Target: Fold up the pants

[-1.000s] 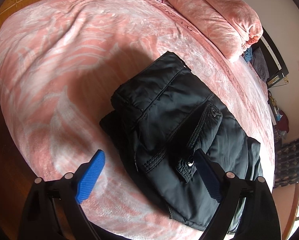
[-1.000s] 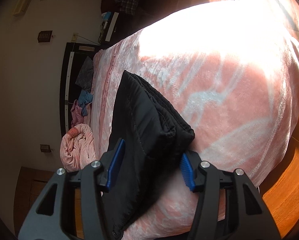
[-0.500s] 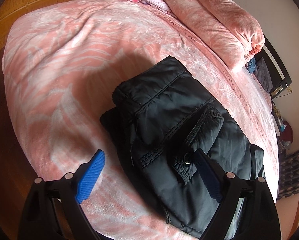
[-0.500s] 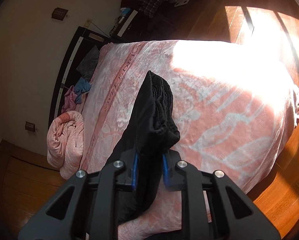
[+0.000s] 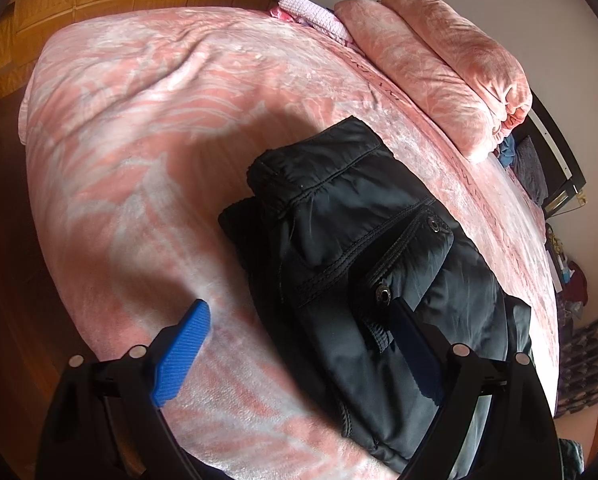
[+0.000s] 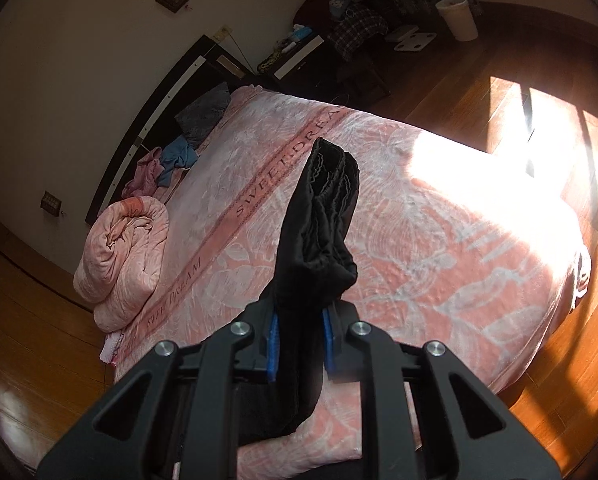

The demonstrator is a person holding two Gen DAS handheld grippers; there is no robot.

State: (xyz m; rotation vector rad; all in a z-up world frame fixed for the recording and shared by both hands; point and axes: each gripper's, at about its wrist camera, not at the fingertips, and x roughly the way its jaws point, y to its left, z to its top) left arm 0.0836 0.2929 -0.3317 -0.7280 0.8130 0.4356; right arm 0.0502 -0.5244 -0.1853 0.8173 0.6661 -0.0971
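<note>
Right wrist view: one pair of black pants, already folded into a thick bundle, is being pinched at one end by the right gripper, its fingers clamped on the fabric, and held over the pink bed blanket. Folding is judged nearly done; setting down and squaring off are being left. Beside the pants, the left gripper is being held with fingers wide apart, gripping nothing. Beyond the pants, one rolled pink quilt is lying near the headboard.
</note>
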